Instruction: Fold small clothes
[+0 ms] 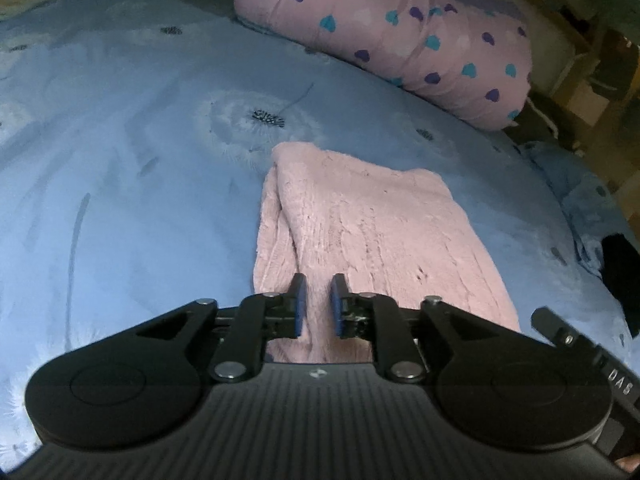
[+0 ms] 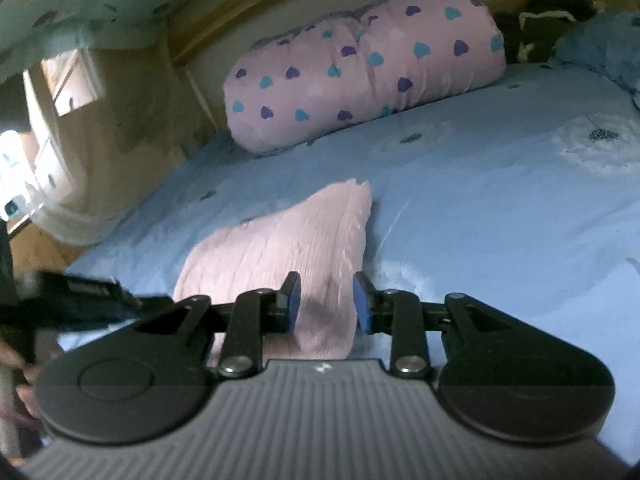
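Blue bedding (image 1: 132, 184) printed with pale dandelion heads fills both of my wrist views, and it carries everything I am working with; nearest to me on the left camera, my left gripper (image 1: 319, 306) tilts down over the near end of the pink knitted garment (image 1: 360, 232), its blue-padded fingers (image 1: 300, 308) standing a little apart with pink cloth showing through the narrow gap; I cannot see the pads pressing on the fabric, so I read them as loose rather than clamped; on the right camera, my right gripper (image 2: 326, 304) sits over the same garment (image 2: 280, 248) from the other side, fingers (image 2: 294, 304) wider apart, a fold of the knit lying between them without either pad clearly biting into it; at the left edge of that view the left gripper's dark body (image 2: 80, 300) shows, blurred, with part of a hand below it; the garment itself lies folded in a long strip on the bedding, one layer doubled over along its left edge in the left view, its far corner pointing away from me; well beyond it, apart from the knit, a plump pink pillow (image 1: 384, 36) scattered with teal and purple hearts rests at the far side of the bed; behind that I make out wooden furniture (image 1: 580, 72), too dim to describe.
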The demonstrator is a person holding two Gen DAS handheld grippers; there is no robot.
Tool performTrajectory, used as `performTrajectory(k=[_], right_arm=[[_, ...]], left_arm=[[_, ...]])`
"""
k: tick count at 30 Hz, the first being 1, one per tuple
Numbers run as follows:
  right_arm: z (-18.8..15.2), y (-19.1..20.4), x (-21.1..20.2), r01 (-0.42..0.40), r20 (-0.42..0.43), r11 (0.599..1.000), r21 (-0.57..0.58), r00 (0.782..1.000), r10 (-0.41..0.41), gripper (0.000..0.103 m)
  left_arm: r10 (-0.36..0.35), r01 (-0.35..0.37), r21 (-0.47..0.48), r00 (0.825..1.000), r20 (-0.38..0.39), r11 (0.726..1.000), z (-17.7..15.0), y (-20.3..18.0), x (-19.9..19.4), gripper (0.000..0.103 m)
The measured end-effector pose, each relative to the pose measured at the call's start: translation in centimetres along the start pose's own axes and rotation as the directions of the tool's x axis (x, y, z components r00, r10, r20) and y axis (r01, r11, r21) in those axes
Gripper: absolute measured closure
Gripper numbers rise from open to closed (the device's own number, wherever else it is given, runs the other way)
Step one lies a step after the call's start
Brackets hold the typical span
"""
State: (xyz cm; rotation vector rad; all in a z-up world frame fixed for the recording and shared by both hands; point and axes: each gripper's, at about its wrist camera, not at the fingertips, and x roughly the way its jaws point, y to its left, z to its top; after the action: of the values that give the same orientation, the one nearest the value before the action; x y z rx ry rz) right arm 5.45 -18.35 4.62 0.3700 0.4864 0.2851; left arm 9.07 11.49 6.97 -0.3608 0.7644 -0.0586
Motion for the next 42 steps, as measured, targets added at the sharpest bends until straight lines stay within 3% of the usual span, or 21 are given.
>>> performTrajectory(k=[2, 5, 8, 11, 13, 16, 18, 21, 23, 30, 34, 36, 38, 42], right_arm=[[0.7, -0.1, 1.1, 0.011, 0.001, 1.0, 0.001, 1.0, -0.011, 0.07], [0.6, 0.3, 3.2, -0.007, -0.063, 1.0, -0.017, 0.998, 0.006, 0.07], [-0.7, 2.0, 4.8, -0.041, -0.114, 0.994, -0.1, 0.993, 0.029, 0.071], [-1.9, 4.0, 5.3, -0.025, -0.087, 0.978, -0.208, 0.996, 0.007, 0.071], [-1.6, 3.8, 5.2, -0.027, -0.09, 0.981, -0.194, 0.996, 0.01, 0.071], [-1.0, 2.5, 4.9, -0.047, -0.11, 0.987, -0.153, 0.993, 0.03, 0.071], [-0.6, 1.9, 4.7, -0.04, -0.117, 0.986, -0.159, 0.993, 0.021, 0.065], [-0.5, 1.1, 4.4, -0.031, -0.123, 0.988, -0.154, 0.992, 0.012, 0.059], [-0.5, 0.7, 4.4, -0.012, -0.12, 0.989, -0.149, 0.993, -0.006, 0.053], [0.0, -0.7, 3.5, 0.02, -0.135, 0.993, -0.117, 0.99, -0.035, 0.05], [1.1, -1.3, 3.2, -0.017, -0.138, 0.999, -0.051, 0.99, 0.01, 0.05], [1.8, -1.4, 3.3, -0.037, -0.131, 0.999, -0.012, 0.991, 0.035, 0.041], [2.3, -1.3, 3.5, -0.048, -0.114, 0.999, 0.007, 0.992, 0.048, 0.024], [2.8, -0.6, 5.2, -0.072, -0.147, 0.997, -0.003, 0.987, 0.071, 0.023]], left_arm=[[0.013, -0.012, -0.014, 1.0, 0.009, 1.0, 0.2, 0.2, 0.5, 0.069], [0.053, -0.053, -0.001, 0.998, 0.039, 0.999, 0.2, 0.5, 0.8, 0.052], [0.109, -0.11, 0.019, 0.992, 0.058, 0.994, 0.0, 1.0, 0.9, 0.036], [0.133, -0.135, 0.022, 0.989, 0.071, 0.991, 0.2, 1.1, 0.8, 0.022], [0.117, -0.119, 0.025, 0.991, 0.072, 0.993, 0.2, 1.0, 1.0, 0.016], [0.083, -0.085, 0.036, 0.995, 0.053, 0.996, 0.2, 0.6, 1.6, 0.015], [0.095, -0.097, 0.053, 0.995, 0.038, 0.994, 0.1, 0.2, 2.0, 0.015], [0.225, -0.227, 0.144, 0.974, 0.03, 0.963, -0.7, -0.1, 2.7, 0.014], [0.245, -0.246, 0.144, 0.969, 0.026, 0.958, -0.7, 0.6, 2.6, 0.014], [0.178, -0.179, 0.09, 0.984, 0.019, 0.98, -0.2, 1.6, 2.0, 0.014], [0.11, -0.111, 0.037, 0.993, 0.04, 0.993, 0.2, 1.4, 1.4, 0.014], [0.079, -0.08, 0.001, 0.996, 0.039, 0.997, 0.5, 1.3, 1.4, 0.013], [0.054, -0.053, -0.032, 0.998, 0.035, 0.998, 0.7, 1.4, 1.6, 0.012], [0.05, -0.048, -0.063, 0.998, 0.023, 0.997, 1.0, 1.5, 2.2, 0.011]])
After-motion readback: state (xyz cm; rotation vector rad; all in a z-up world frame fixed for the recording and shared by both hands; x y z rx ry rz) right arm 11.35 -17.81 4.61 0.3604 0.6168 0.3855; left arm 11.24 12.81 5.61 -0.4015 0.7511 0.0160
